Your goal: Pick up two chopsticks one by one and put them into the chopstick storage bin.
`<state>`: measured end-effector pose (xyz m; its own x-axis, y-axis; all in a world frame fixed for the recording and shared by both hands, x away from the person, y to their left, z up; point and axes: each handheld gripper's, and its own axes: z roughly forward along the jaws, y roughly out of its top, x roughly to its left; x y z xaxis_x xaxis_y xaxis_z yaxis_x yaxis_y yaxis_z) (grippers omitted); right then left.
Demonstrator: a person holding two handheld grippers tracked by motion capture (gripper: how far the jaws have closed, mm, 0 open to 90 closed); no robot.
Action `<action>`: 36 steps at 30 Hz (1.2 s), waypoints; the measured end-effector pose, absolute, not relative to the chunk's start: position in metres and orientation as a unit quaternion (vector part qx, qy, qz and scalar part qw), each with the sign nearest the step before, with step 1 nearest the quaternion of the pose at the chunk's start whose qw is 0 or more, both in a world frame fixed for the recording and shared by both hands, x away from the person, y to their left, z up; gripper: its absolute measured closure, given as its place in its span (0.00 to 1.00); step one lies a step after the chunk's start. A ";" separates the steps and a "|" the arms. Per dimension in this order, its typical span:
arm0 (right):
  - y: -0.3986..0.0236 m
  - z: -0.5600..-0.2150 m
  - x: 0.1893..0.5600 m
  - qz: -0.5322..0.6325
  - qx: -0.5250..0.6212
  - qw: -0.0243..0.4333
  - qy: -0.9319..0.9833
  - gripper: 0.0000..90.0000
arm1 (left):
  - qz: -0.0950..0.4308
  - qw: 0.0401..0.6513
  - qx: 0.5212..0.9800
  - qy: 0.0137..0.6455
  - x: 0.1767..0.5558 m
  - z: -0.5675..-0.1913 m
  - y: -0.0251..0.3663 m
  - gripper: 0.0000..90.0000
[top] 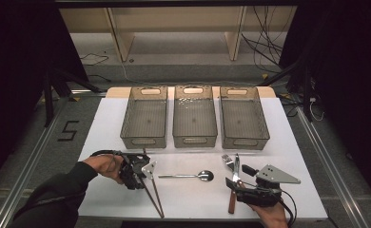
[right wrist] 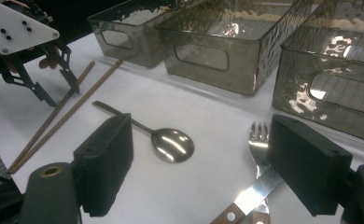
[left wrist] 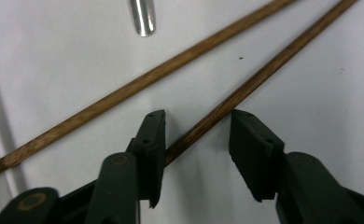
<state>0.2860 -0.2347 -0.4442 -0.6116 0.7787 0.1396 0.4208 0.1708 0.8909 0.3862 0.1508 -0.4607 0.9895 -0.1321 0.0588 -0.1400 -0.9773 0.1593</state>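
Note:
Two wooden chopsticks lie side by side on the white table, near its front left. My left gripper points down over them. In the left gripper view its jaws straddle one chopstick, which runs close along the left pad while the right pad stands apart from it. The other chopstick lies outside the jaws. My right gripper hovers open at the front right over a fork and a wood-handled knife, holding nothing. A metal spoon lies between the two grippers.
Three smoky clear plastic bins stand in a row at the back of the table, all with nothing in them. The person's forearms come in at the bottom. Cables trail across the floor beyond the table.

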 end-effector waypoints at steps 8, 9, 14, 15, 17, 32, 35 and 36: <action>-0.235 -0.444 0.286 0.503 0.403 0.177 0.744 0.26 | 0.020 0.063 0.993 -0.094 0.383 -0.459 0.147 0.73; -0.235 -0.444 0.286 0.503 0.403 0.177 0.744 0.26 | 0.020 0.064 0.993 -0.094 0.382 -0.459 0.147 0.74; -0.235 -0.445 0.286 0.502 0.403 0.177 0.744 0.26 | 0.024 0.056 0.992 -0.114 0.378 -0.459 0.146 0.82; -0.235 -0.445 0.286 0.502 0.403 0.177 0.744 0.26 | 0.024 0.056 0.991 -0.115 0.377 -0.459 0.146 0.83; -0.235 -0.445 0.287 0.502 0.403 0.176 0.745 0.26 | 0.027 0.056 0.991 -0.122 0.375 -0.459 0.146 0.85; -0.234 -0.445 0.287 0.502 0.403 0.175 0.745 0.26 | 0.028 0.061 0.989 -0.133 0.372 -0.459 0.148 0.93; -0.234 -0.445 0.287 0.502 0.403 0.175 0.745 0.26 | 0.033 0.065 0.988 -0.133 0.373 -0.458 0.148 0.93; -0.234 -0.445 0.287 0.502 0.403 0.175 0.745 0.26 | 0.035 0.066 0.988 -0.132 0.373 -0.457 0.148 0.93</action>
<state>0.2872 -0.2344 -0.4452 -0.6133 0.7767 0.1435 0.4249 0.1713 0.8889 0.3730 0.1480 -0.4575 0.9627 -0.2567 0.0861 -0.2659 -0.9564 0.1213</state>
